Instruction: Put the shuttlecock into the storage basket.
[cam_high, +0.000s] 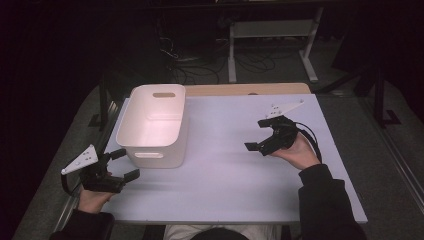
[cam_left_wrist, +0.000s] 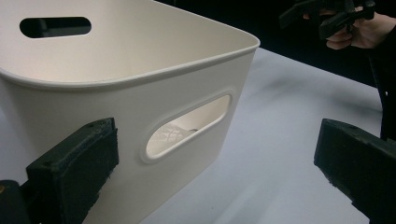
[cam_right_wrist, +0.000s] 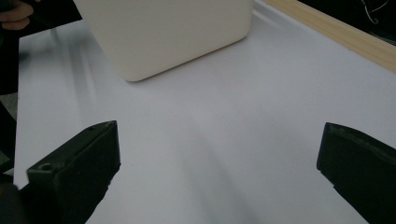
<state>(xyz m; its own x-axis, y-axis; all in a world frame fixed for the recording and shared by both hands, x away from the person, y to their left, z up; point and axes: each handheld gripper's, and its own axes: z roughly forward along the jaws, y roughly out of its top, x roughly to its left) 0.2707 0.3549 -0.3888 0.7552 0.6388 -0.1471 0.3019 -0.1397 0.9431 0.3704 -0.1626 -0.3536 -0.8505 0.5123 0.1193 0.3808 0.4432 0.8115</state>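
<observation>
- Left hand-held gripper (cam_high: 122, 164), lower left of the high view: jaws wide apart, gripping nothing, just beside the white bin (cam_high: 155, 125);
- right hand-held gripper (cam_high: 260, 134), centre-right above the bench (cam_high: 225, 180): jaws spread, seemingly empty.

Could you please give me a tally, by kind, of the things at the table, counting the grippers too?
White bin: 1
Grippers: 2, the left gripper and the right gripper, both open and holding nothing
Table: 1
Total: 4
</observation>
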